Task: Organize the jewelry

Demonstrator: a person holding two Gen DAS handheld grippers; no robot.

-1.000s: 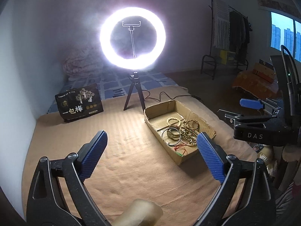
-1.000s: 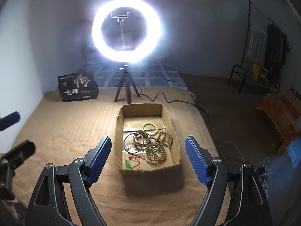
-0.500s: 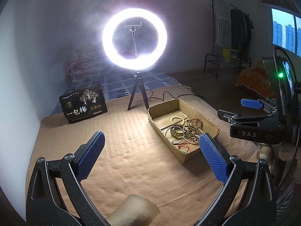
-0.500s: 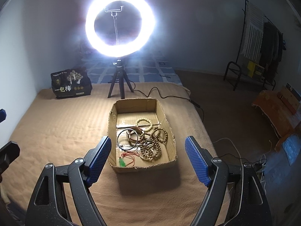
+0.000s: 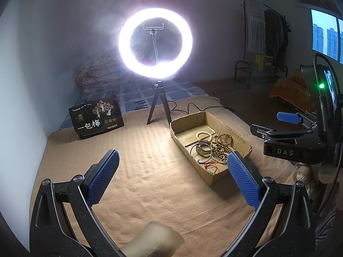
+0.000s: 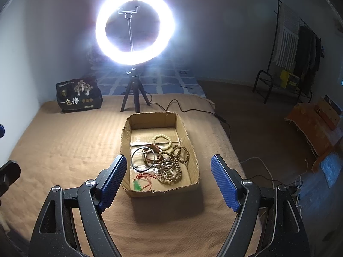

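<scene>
A shallow cardboard box (image 6: 126, 132) (image 5: 178, 135) lies on the tan blanket. It holds a pale bead bracelet (image 6: 162, 138), brown bead strands (image 6: 171, 167), a watch (image 6: 150, 153), a thin dark bangle (image 6: 142, 157) and a green pendant on a red cord (image 6: 137, 185). My right gripper (image 6: 168, 180) is open and empty, above the box's near end. My left gripper (image 5: 171, 180) is open and empty over the bare blanket, left of the box. The right gripper also shows at the right edge of the left wrist view (image 5: 285, 122).
A lit ring light on a small tripod (image 6: 133, 94) stands behind the box, with its cable (image 6: 193, 109) trailing right. A black printed bag (image 6: 78, 96) stands at the back left. The blanket (image 6: 64, 150) ends at the bed's right edge (image 6: 233, 150). A clothes rack (image 6: 295, 49) is far right.
Both grippers have drawn back and risen a little, so the box sits slightly farther and more central in the right wrist view. Both stay open and empty.
</scene>
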